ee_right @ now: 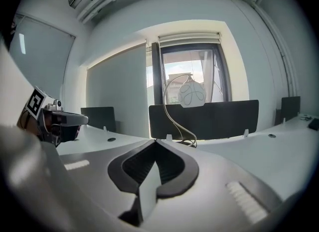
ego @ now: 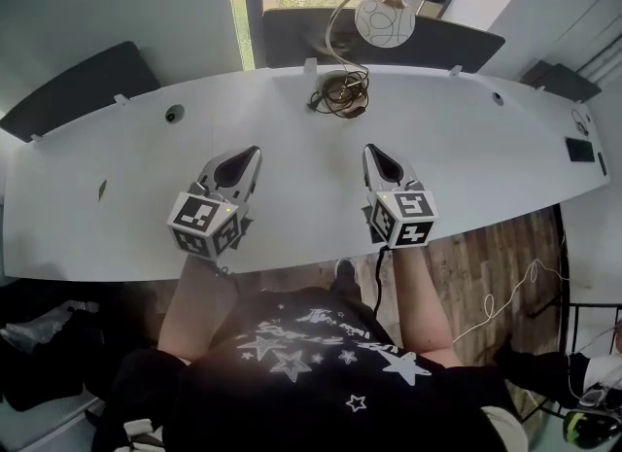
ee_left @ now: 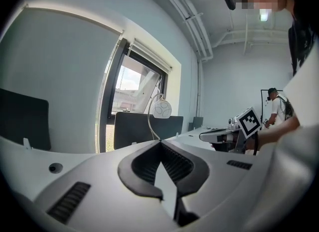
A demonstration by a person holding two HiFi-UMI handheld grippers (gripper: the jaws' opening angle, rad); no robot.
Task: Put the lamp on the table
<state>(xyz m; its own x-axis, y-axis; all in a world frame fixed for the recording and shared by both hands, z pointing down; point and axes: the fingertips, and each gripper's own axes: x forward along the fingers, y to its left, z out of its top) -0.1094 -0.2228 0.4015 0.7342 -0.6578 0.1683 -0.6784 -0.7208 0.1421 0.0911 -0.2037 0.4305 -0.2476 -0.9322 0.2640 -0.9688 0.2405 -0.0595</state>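
Lamp (ego: 385, 18) stands upright at the far edge of the bench (ego: 466, 139), well apart from the left tool (ego: 255, 153) and right tool (ego: 372, 150), both closed on nothing; best keep them back, jaws together, well off it.

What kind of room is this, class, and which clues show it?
Probably an office: a long white desk with cable holes, dark divider panels along its far edge, and a large window behind.
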